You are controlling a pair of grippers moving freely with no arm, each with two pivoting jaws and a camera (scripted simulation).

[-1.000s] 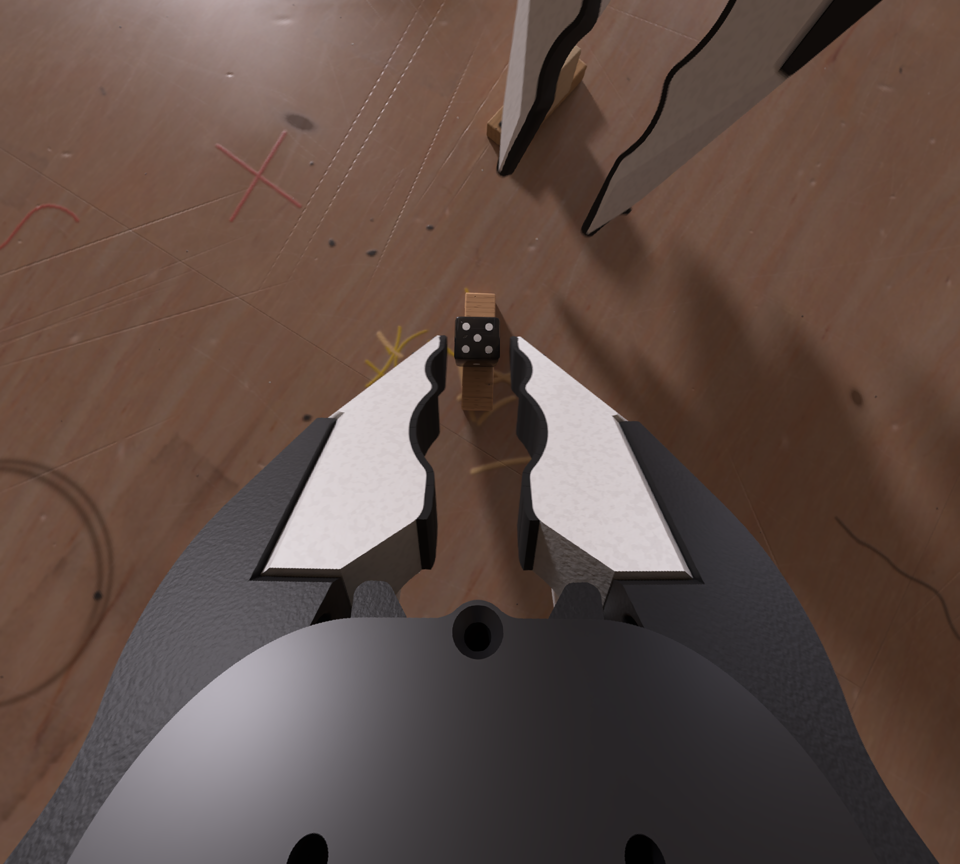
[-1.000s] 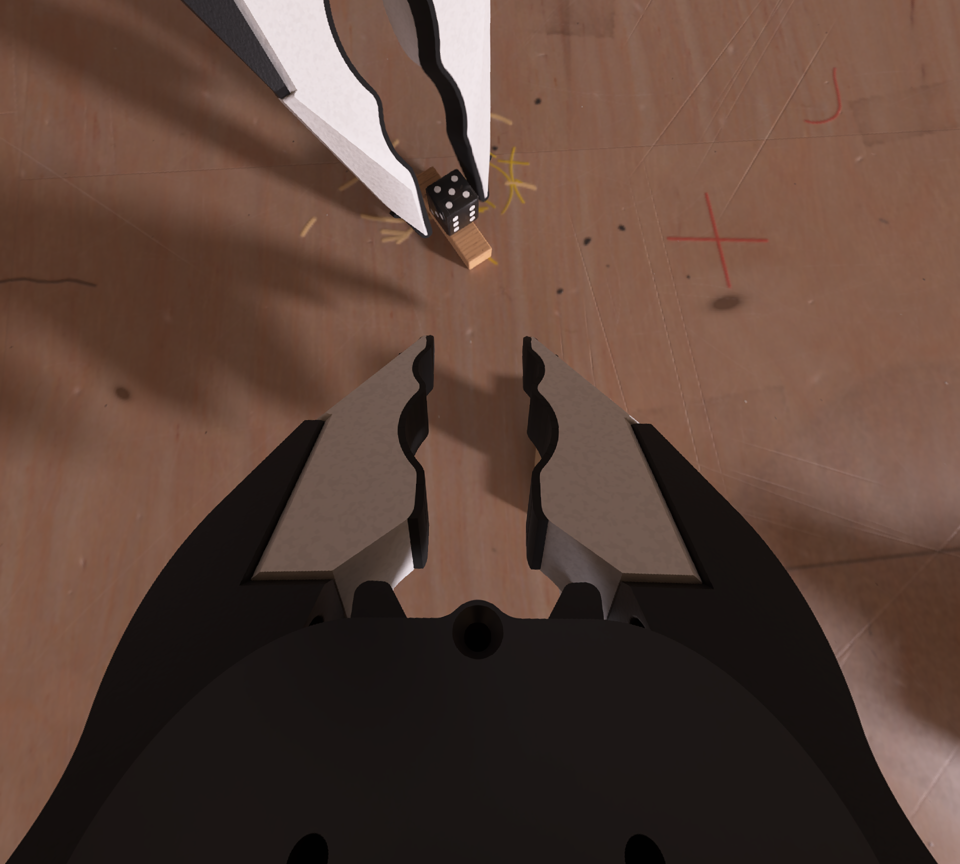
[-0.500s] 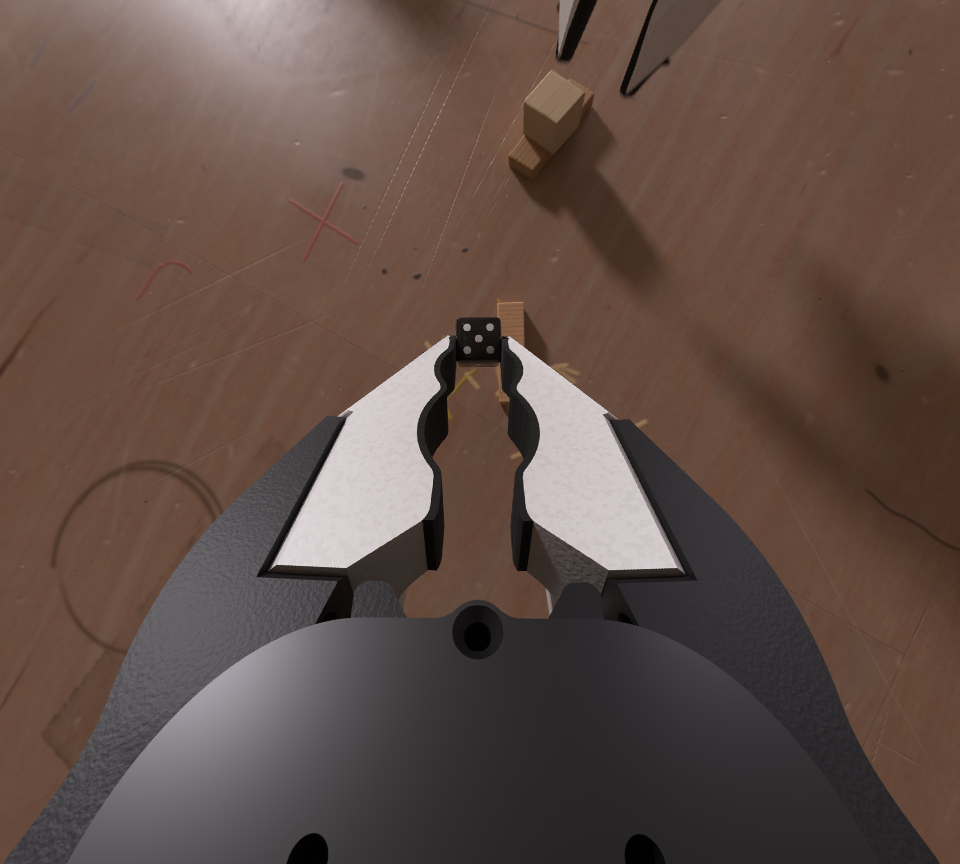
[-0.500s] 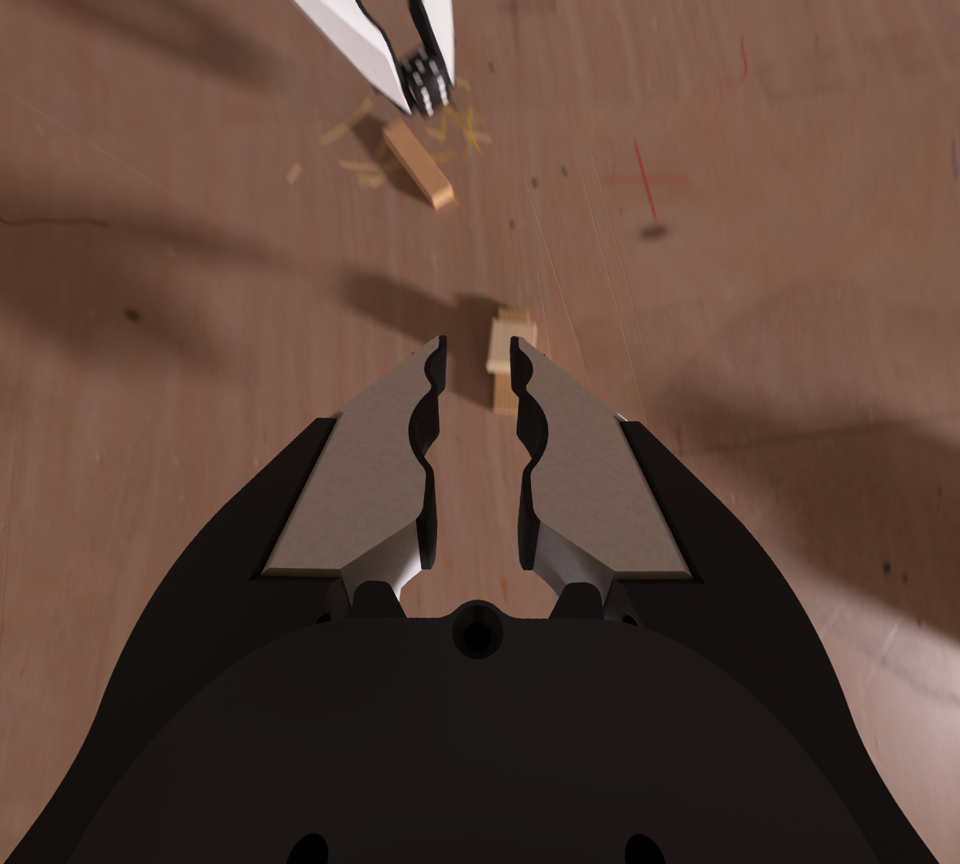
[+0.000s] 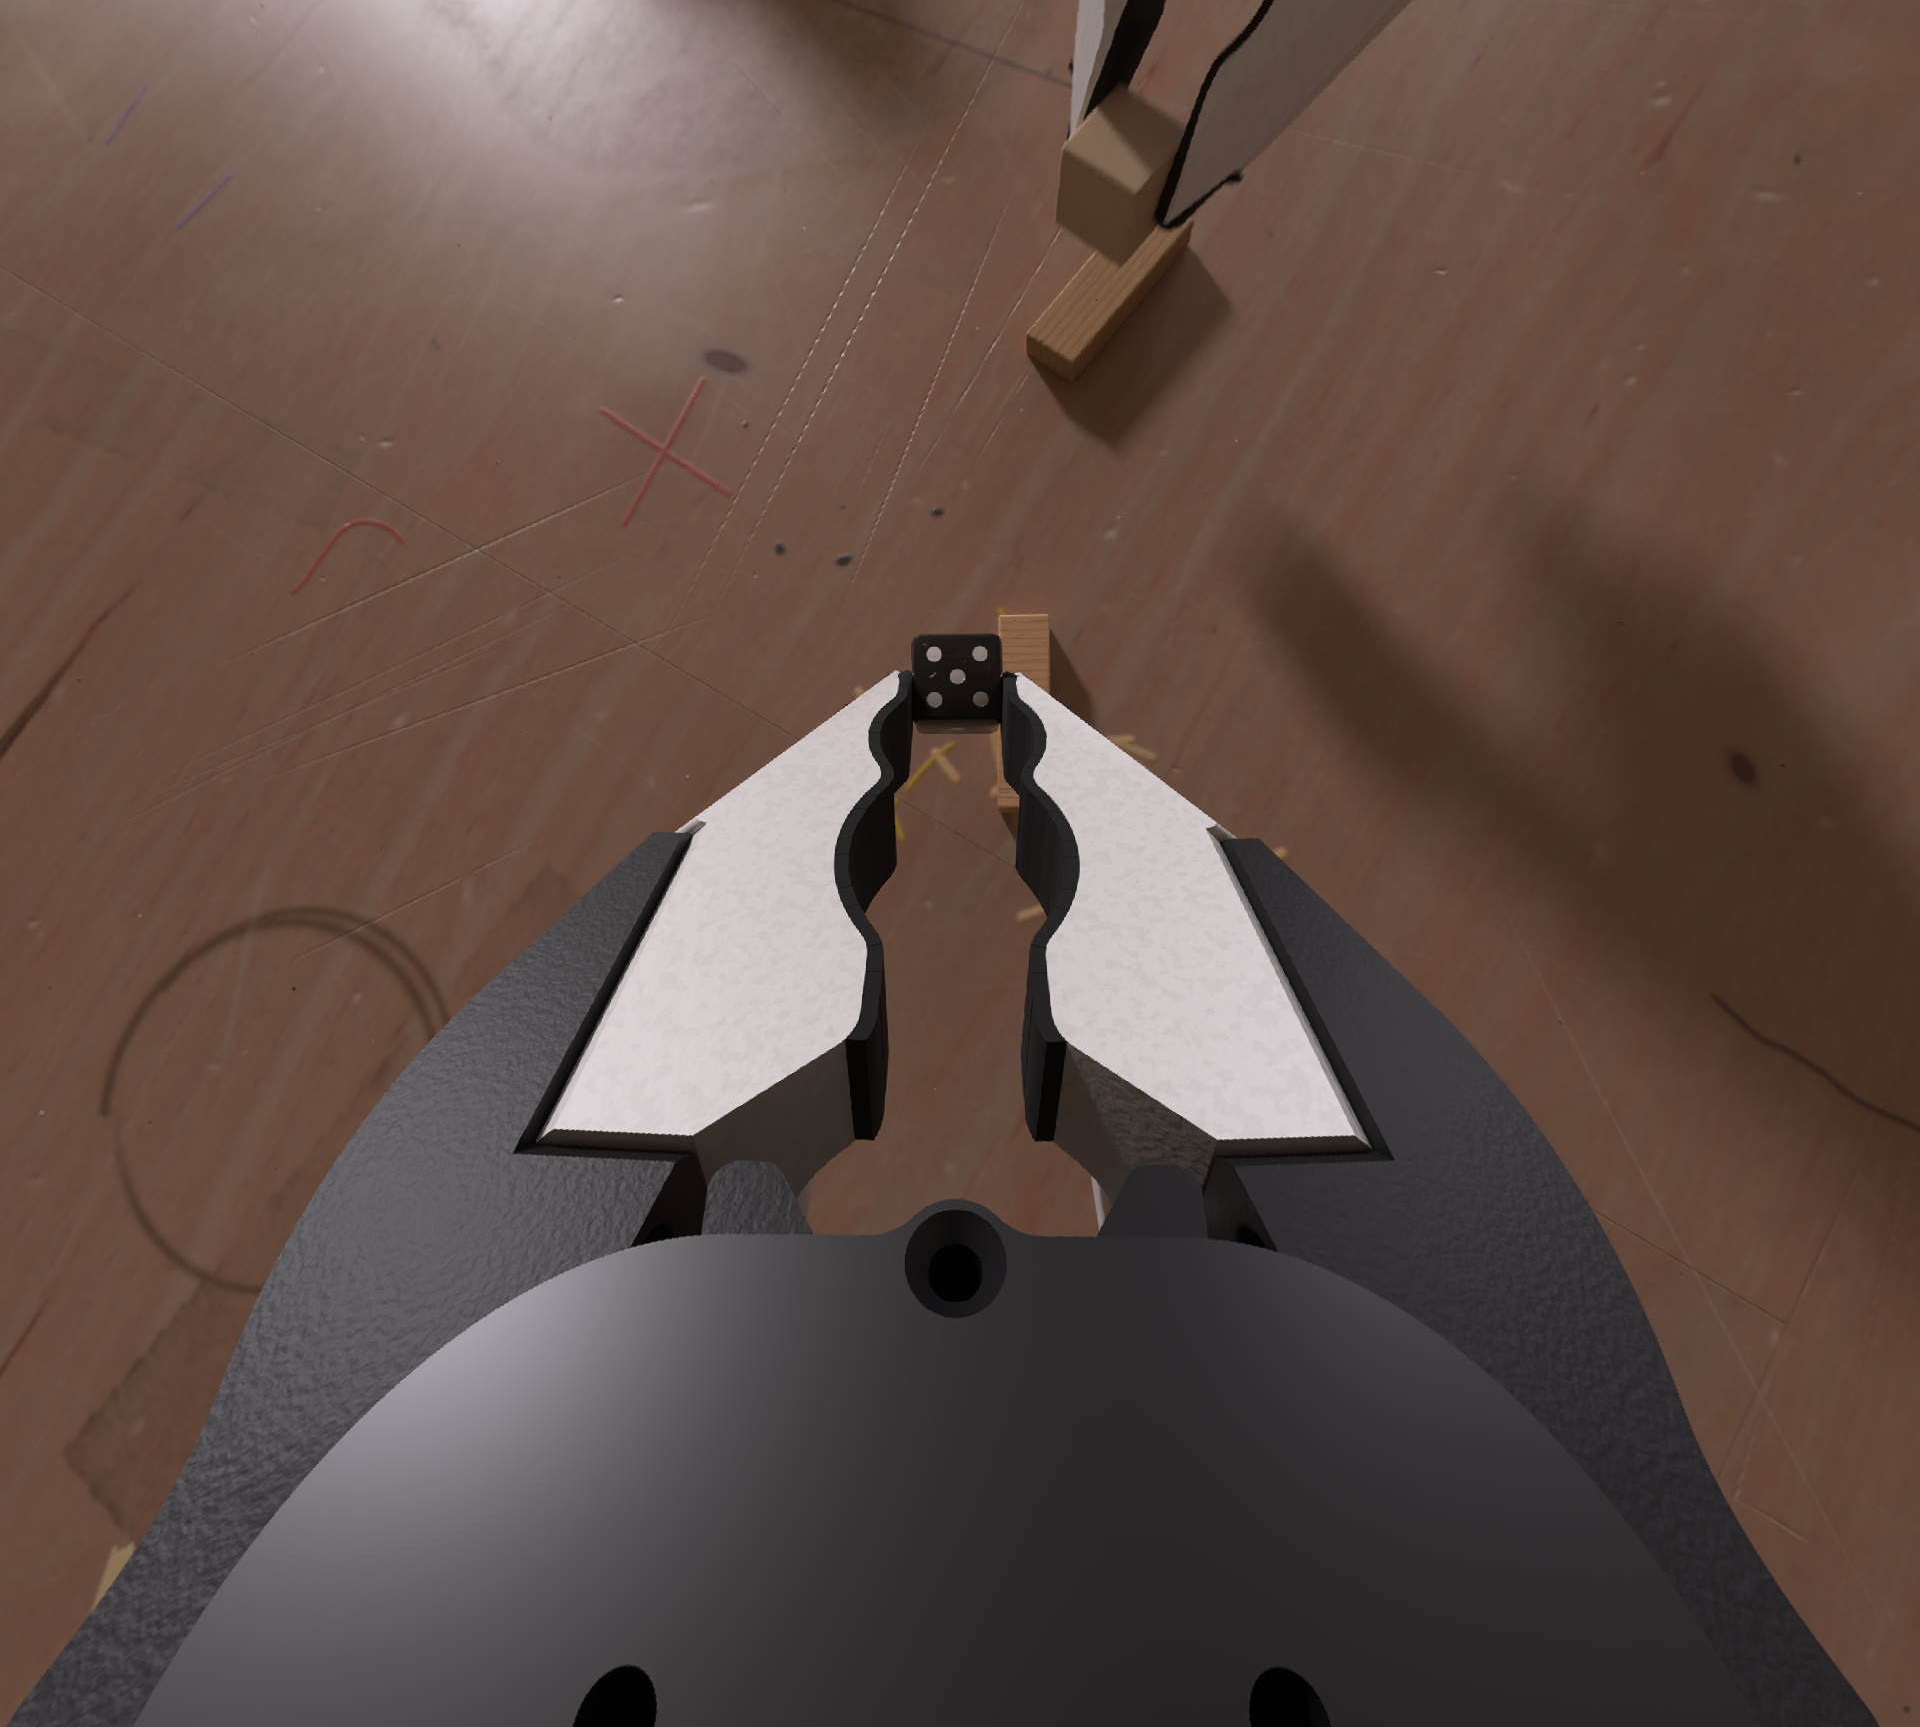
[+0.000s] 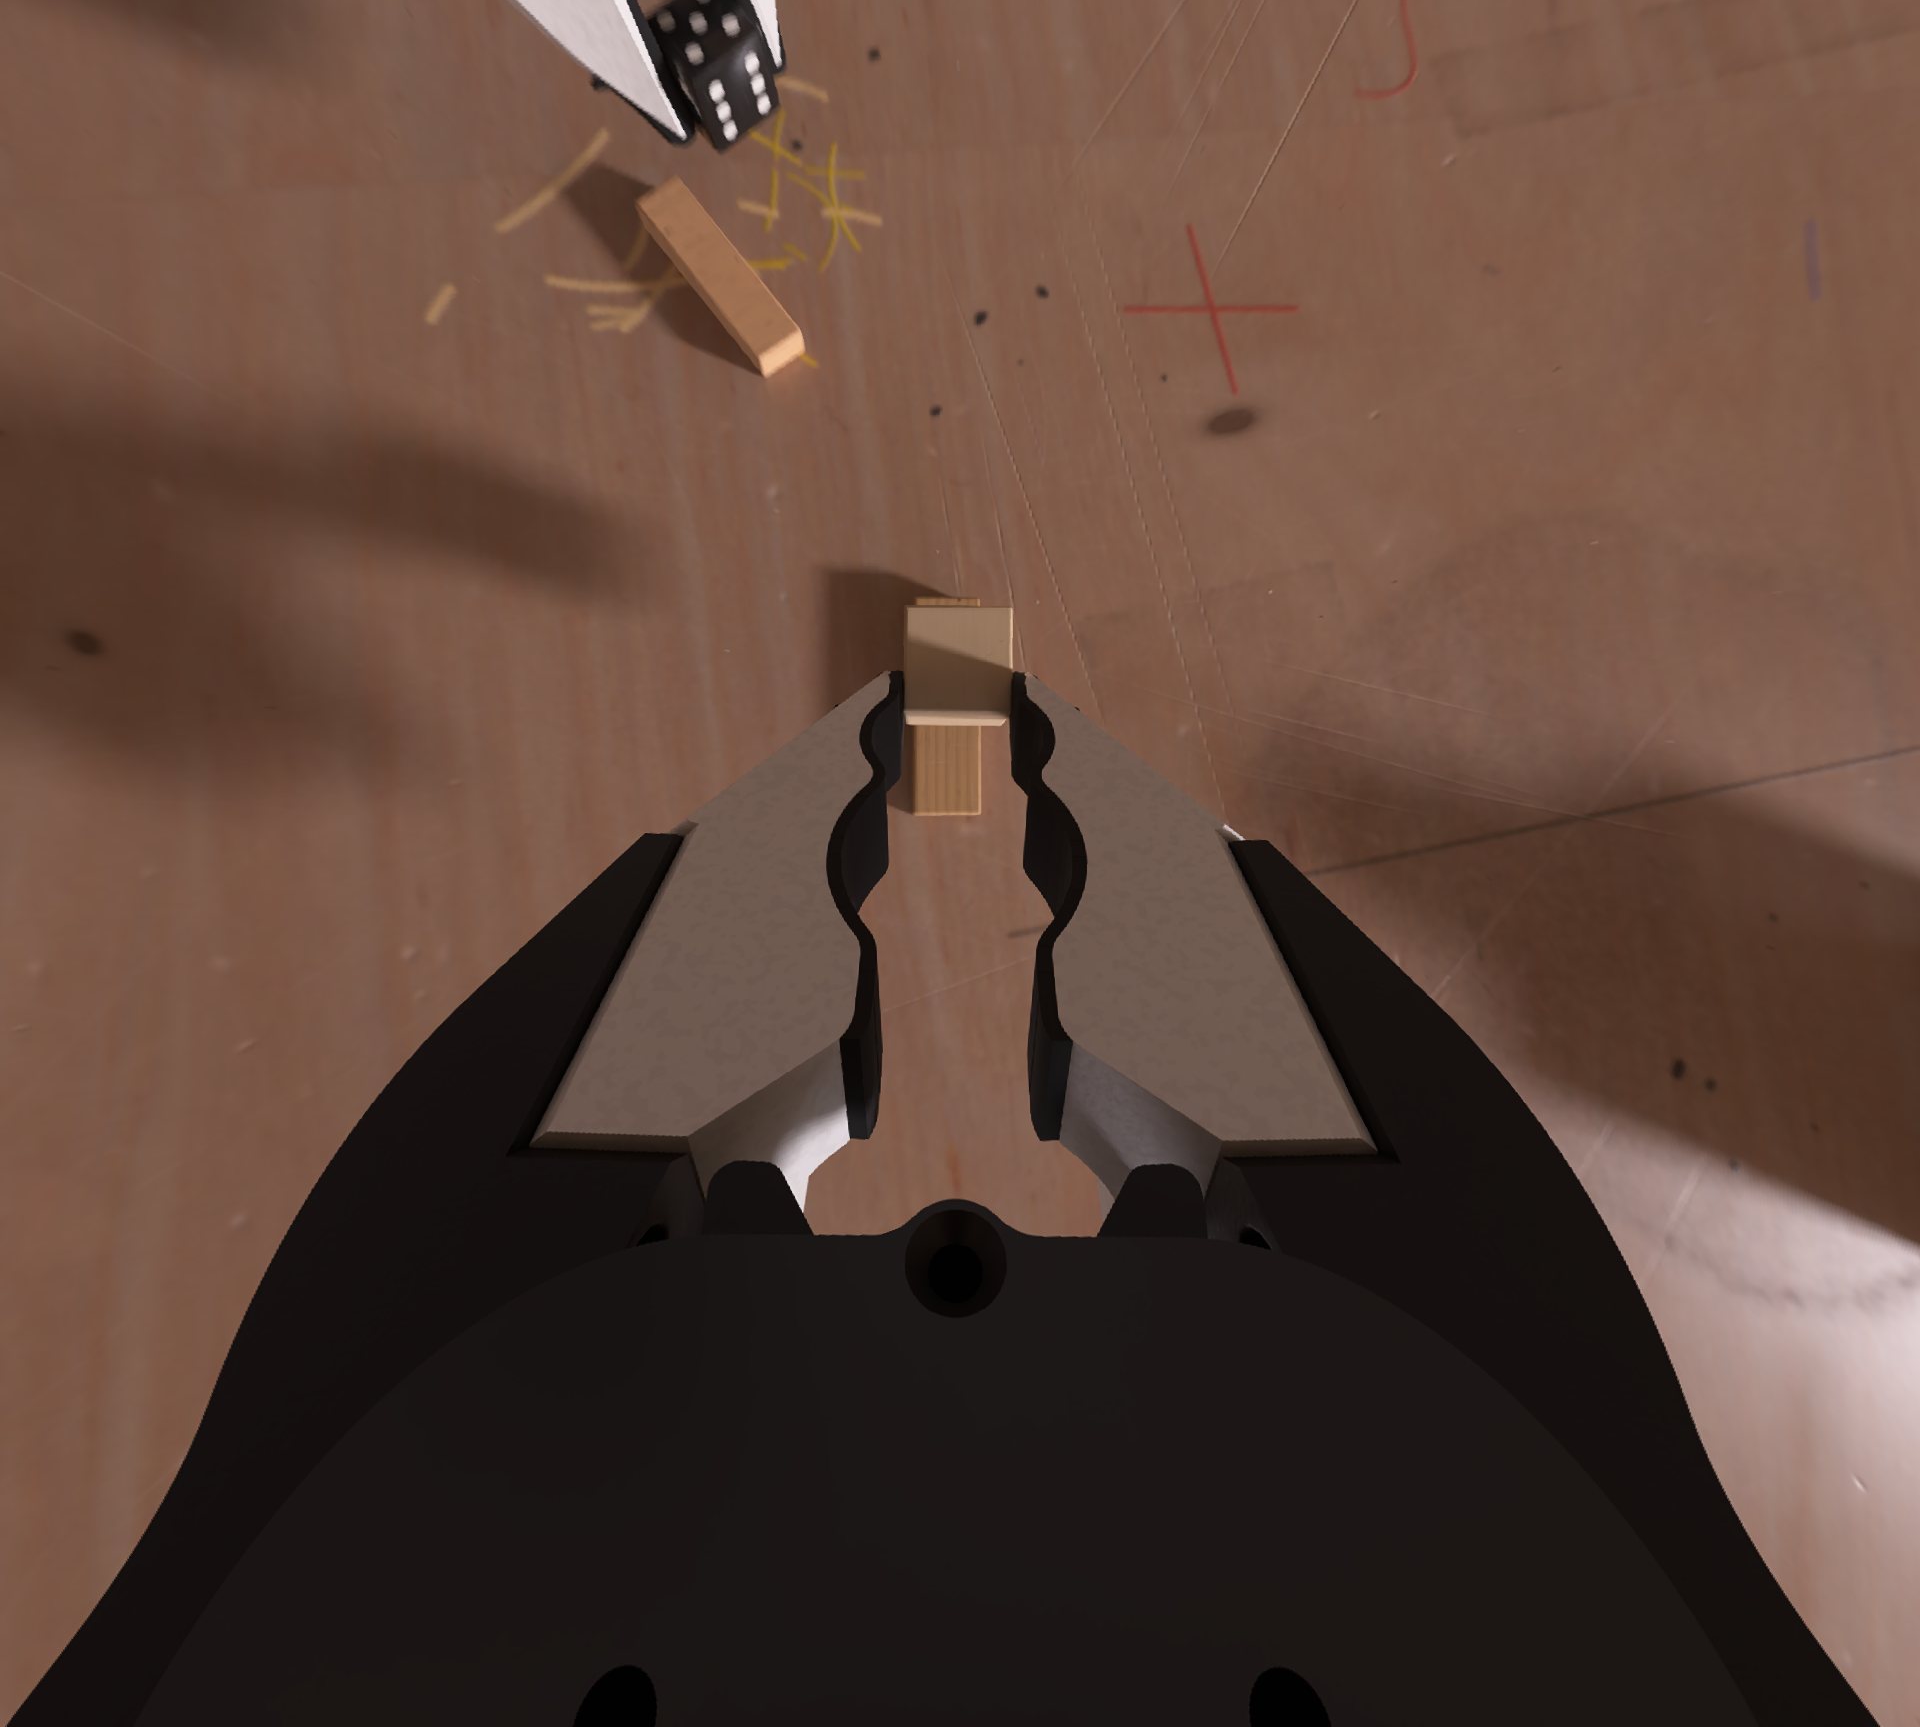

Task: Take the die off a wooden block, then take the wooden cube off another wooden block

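My left gripper (image 5: 956, 690) is shut on the black die (image 5: 956, 675) and holds it clear of its wooden block (image 5: 1029, 654), which lies just right of the fingertips. In the right wrist view the die (image 6: 717, 56) hangs in the left gripper (image 6: 717, 103) above that flat block (image 6: 722, 275). My right gripper (image 6: 956, 690) is closed around the wooden cube (image 6: 956, 649), which sits over the far end of the second block (image 6: 945, 773). The left wrist view shows the cube (image 5: 1107, 171) between the right gripper's fingers (image 5: 1195, 119), over its block (image 5: 1107, 306).
The scratched brown tabletop (image 5: 416, 223) carries a red cross mark (image 6: 1210, 309) right of both blocks. Yellow shavings (image 6: 810, 202) lie around the die's block. A dark ring mark (image 5: 260, 1054) is at the left. Long shadows cross the surface.
My left gripper closed on the die and lifted it off its block. My right gripper moved forward over the second block and narrowed its fingers around the wooden cube.
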